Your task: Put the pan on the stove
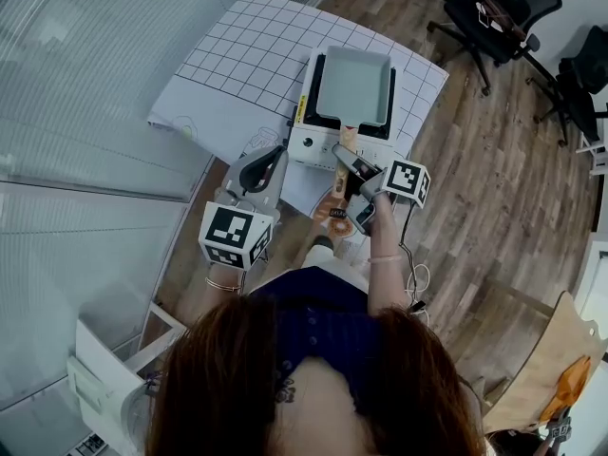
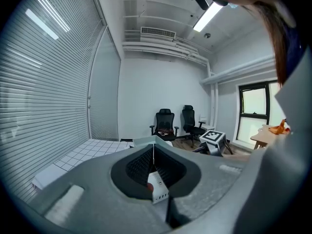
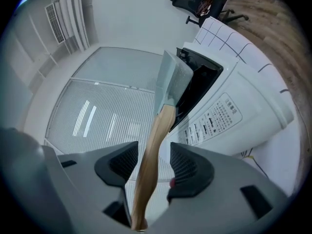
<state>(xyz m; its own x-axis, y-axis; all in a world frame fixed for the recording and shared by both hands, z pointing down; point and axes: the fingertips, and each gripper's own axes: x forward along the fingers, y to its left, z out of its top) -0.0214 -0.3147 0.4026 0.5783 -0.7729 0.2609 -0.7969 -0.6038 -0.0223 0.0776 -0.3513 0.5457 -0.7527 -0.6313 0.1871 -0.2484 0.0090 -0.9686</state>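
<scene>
The pan (image 1: 353, 85) is a pale green rectangular tray with a wooden handle (image 1: 346, 139); it sits on top of the white stove (image 1: 318, 146). My right gripper (image 1: 346, 158) is at the stove's front, astride the handle. In the right gripper view the handle (image 3: 151, 152) runs between the pads (image 3: 184, 165) with a gap on each side, so this gripper (image 3: 152, 162) is open. The pan's body (image 3: 173, 81) lies beyond it over the stove (image 3: 229, 113). My left gripper (image 1: 269, 162) hangs shut and empty, left of the stove; its jaws (image 2: 153, 162) meet.
The stove stands on a white gridded tabletop (image 1: 242, 65). Black office chairs (image 1: 499, 8) stand on the wooden floor at the far right. A glass wall with blinds (image 1: 85, 112) runs along the left. A white cable (image 1: 414, 281) hangs below the right gripper.
</scene>
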